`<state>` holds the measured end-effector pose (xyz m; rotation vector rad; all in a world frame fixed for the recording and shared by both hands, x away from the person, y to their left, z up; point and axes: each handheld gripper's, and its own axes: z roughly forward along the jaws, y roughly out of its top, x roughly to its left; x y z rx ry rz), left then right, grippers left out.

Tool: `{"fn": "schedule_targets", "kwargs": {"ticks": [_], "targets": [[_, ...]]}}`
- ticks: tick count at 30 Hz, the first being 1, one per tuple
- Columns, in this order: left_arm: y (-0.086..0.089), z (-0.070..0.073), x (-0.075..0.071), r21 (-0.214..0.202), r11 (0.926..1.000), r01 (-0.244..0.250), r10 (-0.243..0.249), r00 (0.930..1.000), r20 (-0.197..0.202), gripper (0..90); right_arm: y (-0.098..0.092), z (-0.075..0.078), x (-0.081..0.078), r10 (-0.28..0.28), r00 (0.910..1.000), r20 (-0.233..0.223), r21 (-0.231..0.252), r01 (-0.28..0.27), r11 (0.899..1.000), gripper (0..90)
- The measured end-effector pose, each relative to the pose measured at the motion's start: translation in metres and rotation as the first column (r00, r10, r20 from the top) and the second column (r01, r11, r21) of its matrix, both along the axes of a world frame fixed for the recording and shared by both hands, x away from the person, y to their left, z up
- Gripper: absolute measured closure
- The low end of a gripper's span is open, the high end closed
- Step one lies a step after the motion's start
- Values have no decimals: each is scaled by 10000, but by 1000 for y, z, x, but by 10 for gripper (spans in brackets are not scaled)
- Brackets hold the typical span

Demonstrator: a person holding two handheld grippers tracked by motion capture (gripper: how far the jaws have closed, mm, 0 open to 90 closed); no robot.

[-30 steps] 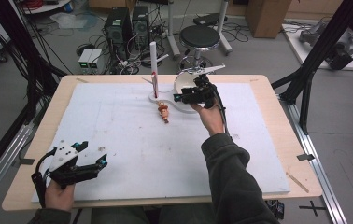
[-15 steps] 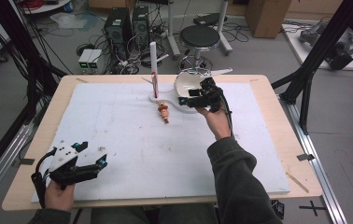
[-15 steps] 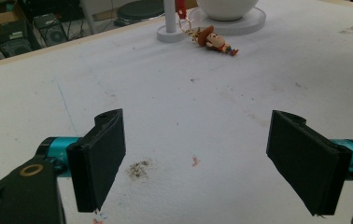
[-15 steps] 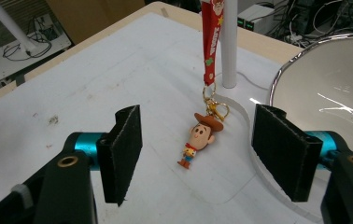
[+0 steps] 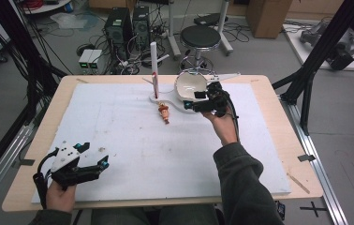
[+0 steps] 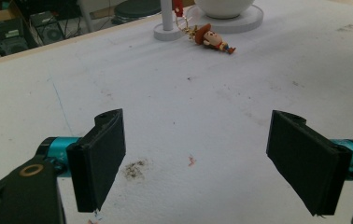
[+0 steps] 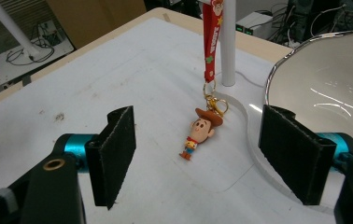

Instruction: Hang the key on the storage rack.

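A small cowboy figure keychain [image 5: 164, 113] [image 7: 200, 133] [image 6: 214, 41] lies on the white mat. Its gold clasp hangs on a red lanyard [image 7: 209, 42] from a white post [image 5: 154, 65] [image 7: 226, 42]. My right gripper [image 5: 190, 99] [image 7: 205, 156] hovers just right of the figure, in front of a white bowl [image 5: 191, 84] [image 7: 324, 79]. Its jaws have just been opening and stand wide, with nothing gripped between them. My left gripper [image 5: 95, 157] [image 6: 202, 158] rests open and empty near the mat's front left corner, over bare mat.
Post and bowl share a flat white base [image 5: 175, 101] at the back middle of the mat [image 5: 142, 140]. The wooden table edge [image 5: 287, 140] frames the mat. Behind the table are a stool [image 5: 200, 36] and computer cases [image 5: 119, 28]; black frame struts [image 5: 315, 65] stand at the right.
My right gripper has drawn back to the right, away from the figure, and its jaws stand wider. The figure lies where it was. The left gripper has not moved.
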<state>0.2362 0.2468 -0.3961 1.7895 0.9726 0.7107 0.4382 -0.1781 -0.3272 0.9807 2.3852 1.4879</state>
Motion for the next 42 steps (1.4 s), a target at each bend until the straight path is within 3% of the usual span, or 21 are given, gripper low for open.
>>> {"fn": "schedule_targets", "kwargs": {"ticks": [42], "targets": [[1,0,0,8,10000,-49,49,10000,-52,202,-34,-11,-29,-338,9992,199,-243,343,9991,187]]}}
